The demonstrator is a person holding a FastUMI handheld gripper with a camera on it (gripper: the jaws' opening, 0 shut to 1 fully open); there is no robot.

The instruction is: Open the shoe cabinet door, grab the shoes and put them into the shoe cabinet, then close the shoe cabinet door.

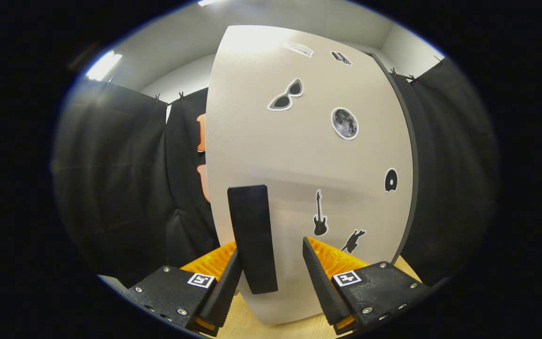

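At the left of the frame, black cloth hangs well behind the pale grey, sticker-dotted shoe cabinet door, whose left edge stands free with open room beside it. Your hand-held gripper sits at the lower centre, fingers spread; the flat black rectangular door handle stands between them, close against the left finger, with a clear gap to the right finger. Below, a strip of light wooden worktop shows. The door's dark right edge curves near more black cloth.
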